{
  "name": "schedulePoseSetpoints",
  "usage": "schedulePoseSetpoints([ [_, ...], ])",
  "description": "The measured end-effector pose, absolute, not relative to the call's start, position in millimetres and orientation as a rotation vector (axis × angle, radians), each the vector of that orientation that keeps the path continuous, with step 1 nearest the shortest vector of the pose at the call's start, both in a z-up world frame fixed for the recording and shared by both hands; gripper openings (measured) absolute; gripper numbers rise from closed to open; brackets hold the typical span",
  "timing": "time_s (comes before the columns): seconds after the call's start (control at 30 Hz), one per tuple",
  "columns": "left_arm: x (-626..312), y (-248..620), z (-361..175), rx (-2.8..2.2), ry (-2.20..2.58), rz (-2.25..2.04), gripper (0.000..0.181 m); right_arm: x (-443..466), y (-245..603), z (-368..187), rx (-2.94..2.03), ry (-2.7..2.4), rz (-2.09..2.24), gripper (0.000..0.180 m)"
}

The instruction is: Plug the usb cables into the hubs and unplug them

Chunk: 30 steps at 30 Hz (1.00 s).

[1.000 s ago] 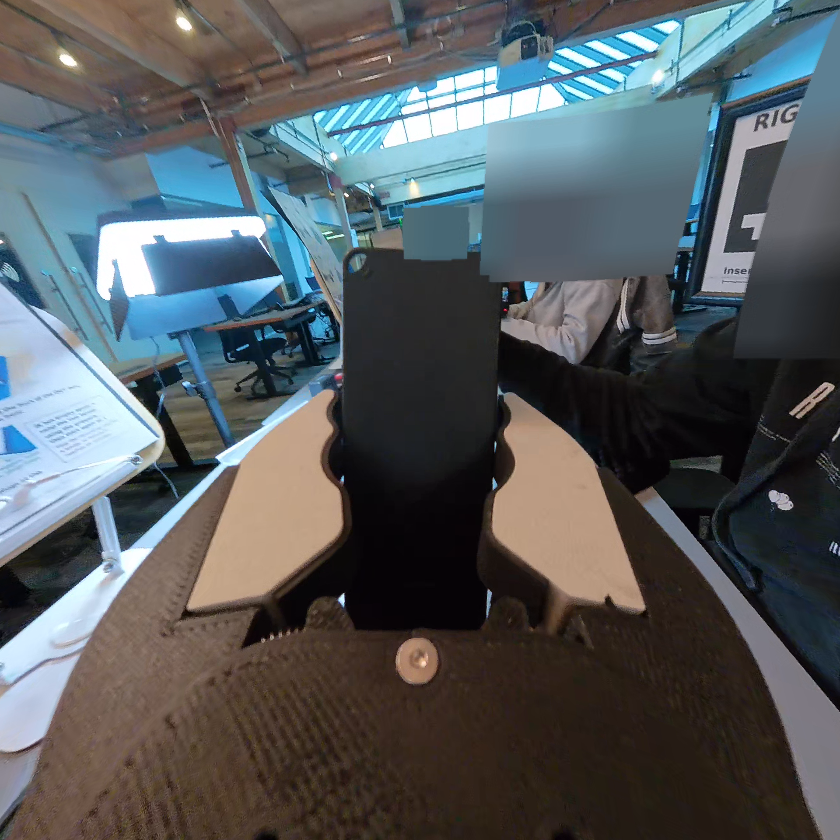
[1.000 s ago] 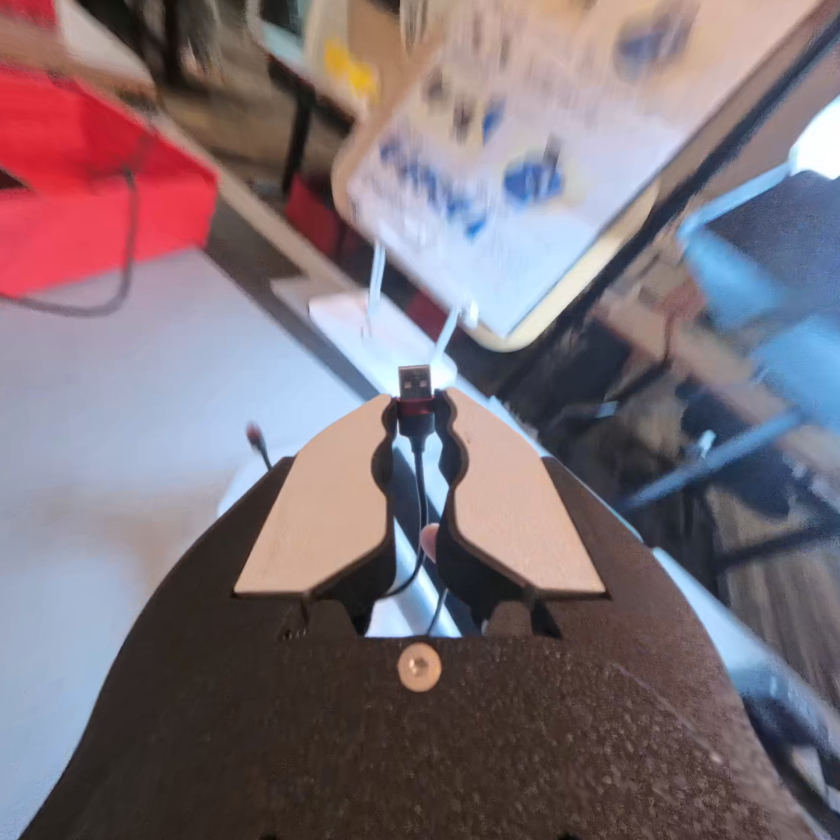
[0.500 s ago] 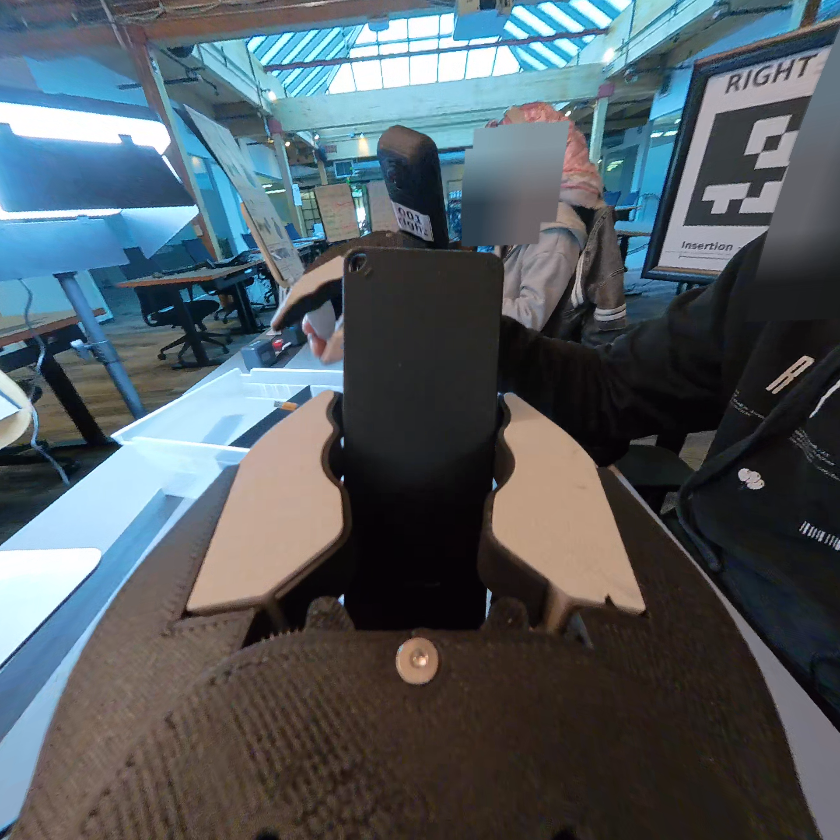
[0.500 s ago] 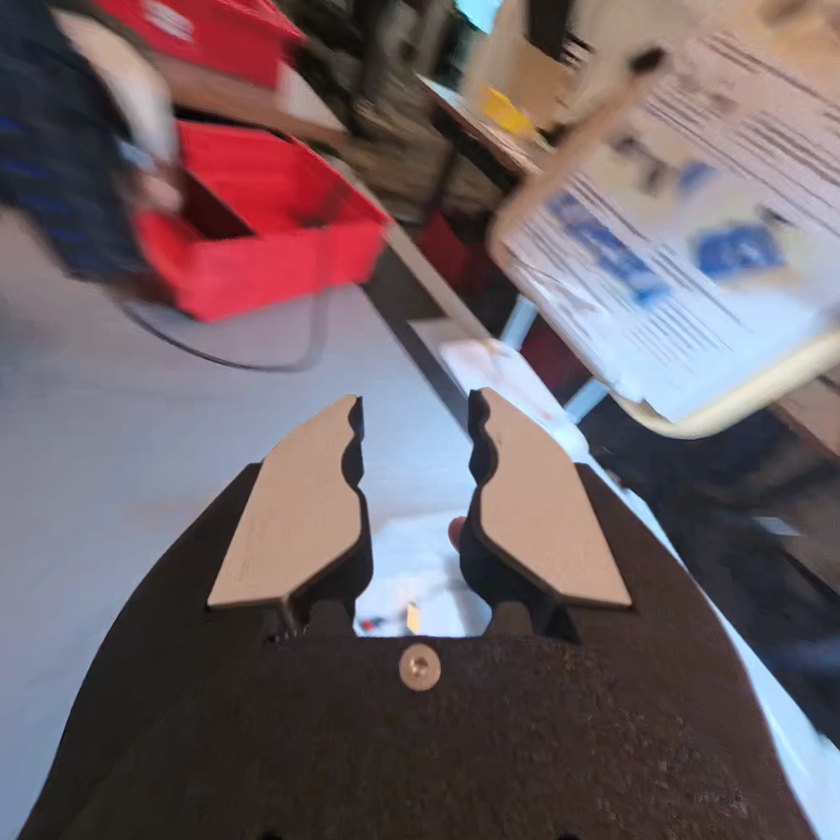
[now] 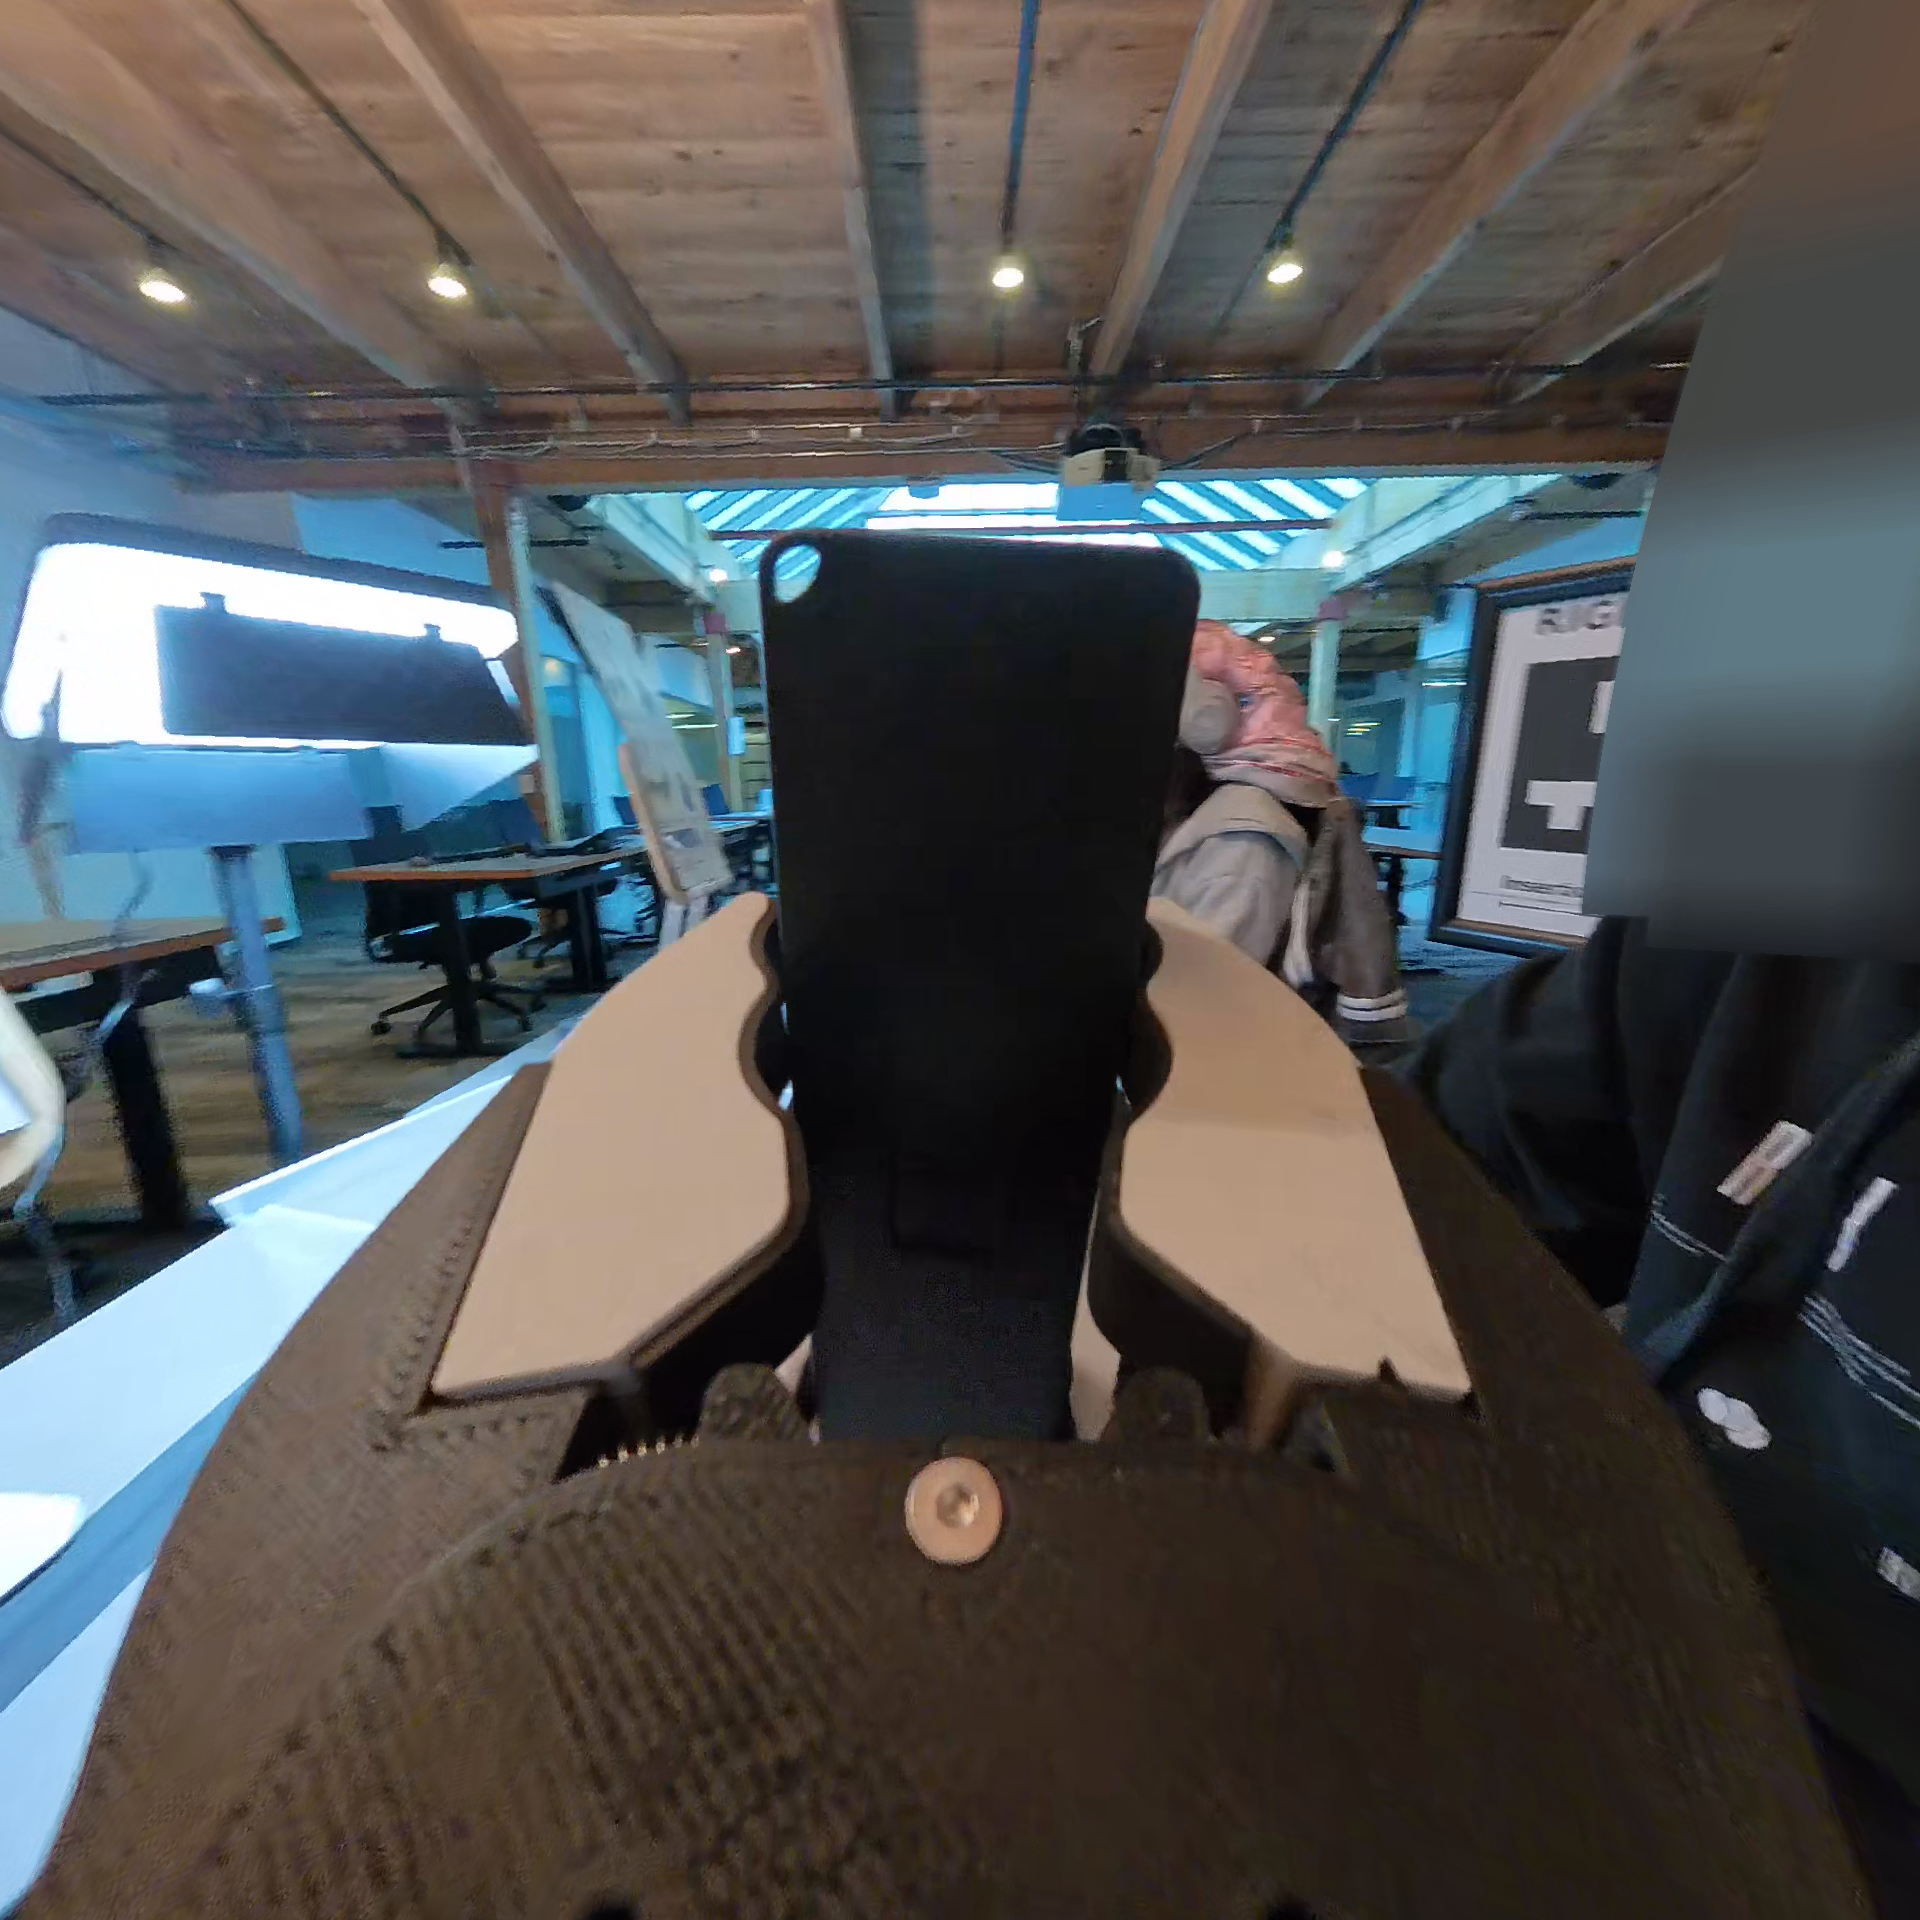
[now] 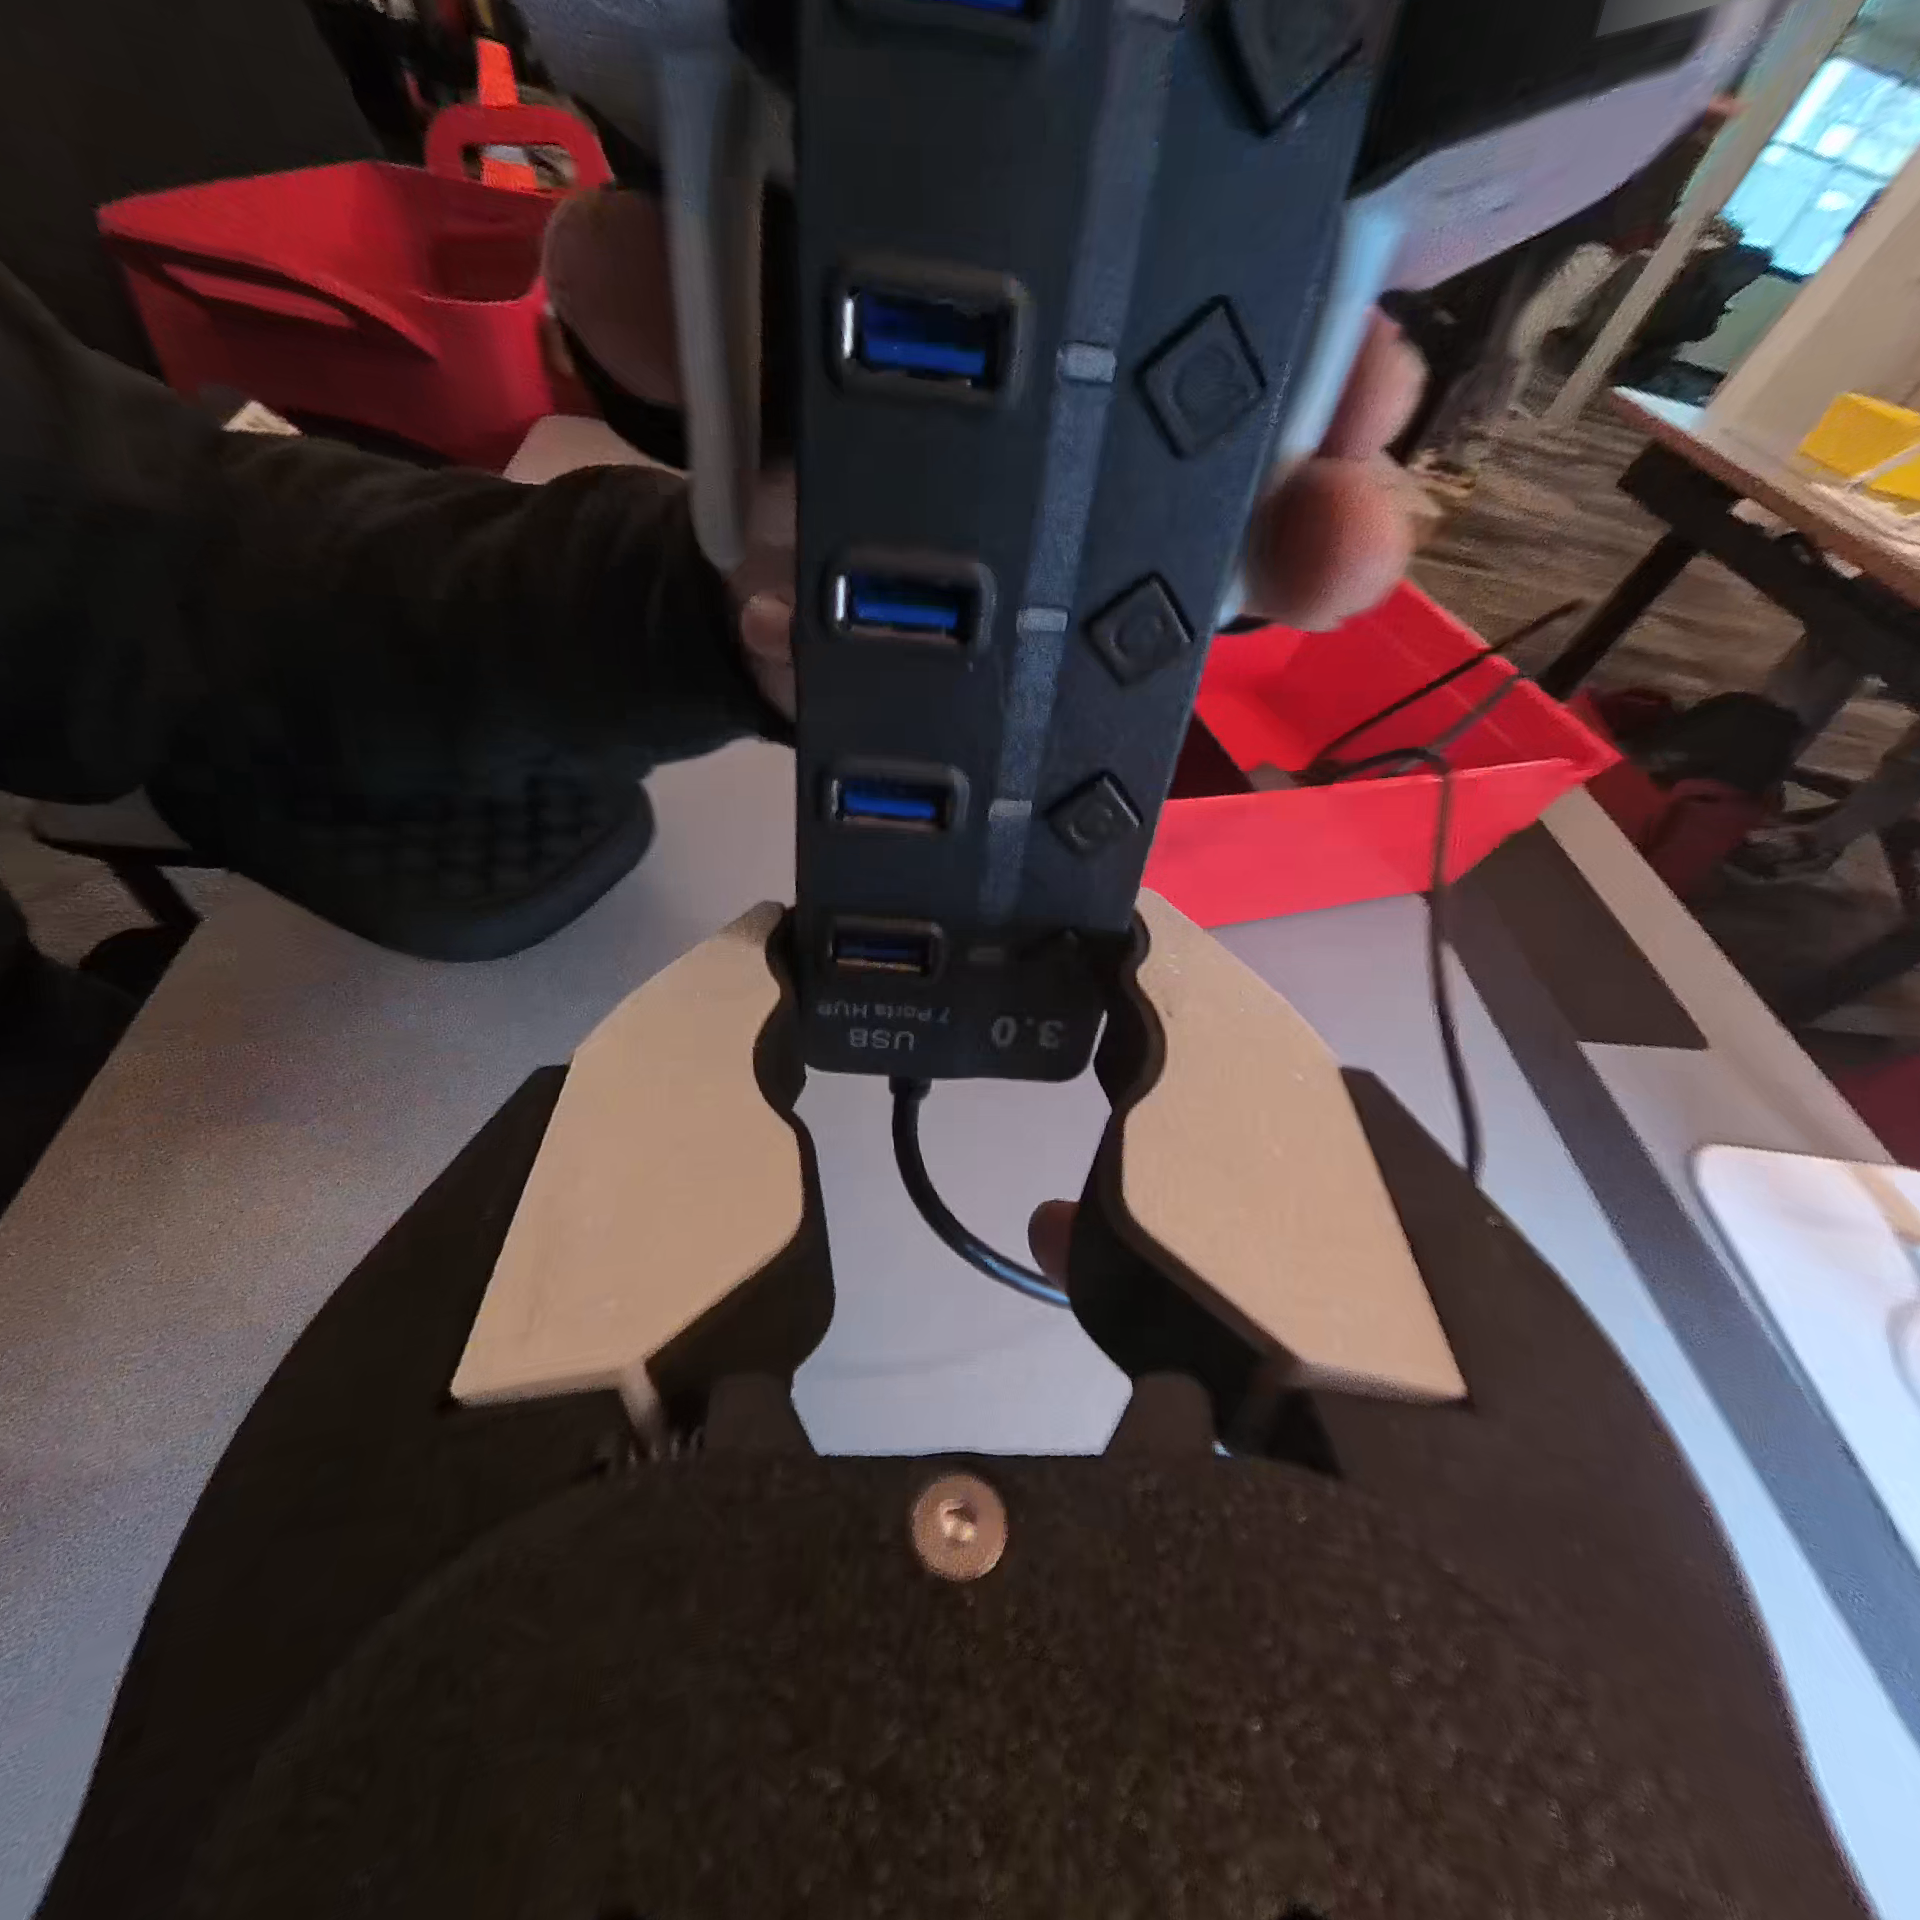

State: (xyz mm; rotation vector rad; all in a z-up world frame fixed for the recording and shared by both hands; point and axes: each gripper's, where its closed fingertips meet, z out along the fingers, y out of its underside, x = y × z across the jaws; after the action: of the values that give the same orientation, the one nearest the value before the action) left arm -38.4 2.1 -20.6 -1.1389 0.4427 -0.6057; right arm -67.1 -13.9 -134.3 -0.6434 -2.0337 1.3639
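L gripper [image 5: 961,997]: clamped on a flat black hub [image 5: 977,831], held upright between the two tan fingers [image 5: 644,1174]; hub's plain back faces the cam, small hole at its top-left corner.
R gripper [image 6: 951,987]: fingertips closed onto the near end of a dark USB hub [image 6: 997,582], one pad each side of its bottom edge.
R-view hub: long strip w/ a column of blue ports [image 6: 899,608] on the left and diamond-shaped buttons [image 6: 1138,629] on the right; it runs up and out of the top of frame. Ports visible here are all empty.
Hub lead: thin black cable [image 6: 935,1195] exits the hub's near end, curls down and right btwn the fingers (a fingertip shows just beside it, behind the right pad).
Far end of hub: another gripper's pale fingers and a person's hand [image 6: 1330,520] sit around it, blurred; can't tell exactly what's gripping there.
Table [image 6: 260,1143]: grey-white top below the R gripper.
Red bins: one red bin [image 6: 343,301] at back left, another [image 6: 1382,790] at right w/ a black wire draped over its rim onto the table.
Person: dark sleeve [image 6: 343,623] crosses from the left in R view; dark jacket [image 5: 1714,1195] at right in L view.
Bkgd (L view): wood-beam ceiling [image 5: 727,156], desks and office chairs, framed poster [image 5: 1538,769] at right.
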Motion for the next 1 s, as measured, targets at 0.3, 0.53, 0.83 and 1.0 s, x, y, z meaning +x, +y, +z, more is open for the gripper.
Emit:
schedulePoseSetpoints([
  [0.3,-127.3,22.3,-73.5,-1.603,0.368,-0.014,0.062,-33.0,59.2,-62.2,-0.640,-1.838,1.288,0.055],
  [0.53,-212.8,23.4,-135.6,-1.980,0.464,0.742,0.066,1.4,84.9,-24.0,-0.598,-1.739,1.298,0.055],
  [0.83,-276.5,20.2,-183.4,-2.362,0.680,0.935,0.007,15.2,99.2,-1.1,-0.581,-1.631,1.272,0.055],
  [1.0,-294.3,21.3,-115.2,-2.272,0.574,0.999,0.002,9.5,111.5,4.8,-0.636,-1.549,1.256,0.055],
])
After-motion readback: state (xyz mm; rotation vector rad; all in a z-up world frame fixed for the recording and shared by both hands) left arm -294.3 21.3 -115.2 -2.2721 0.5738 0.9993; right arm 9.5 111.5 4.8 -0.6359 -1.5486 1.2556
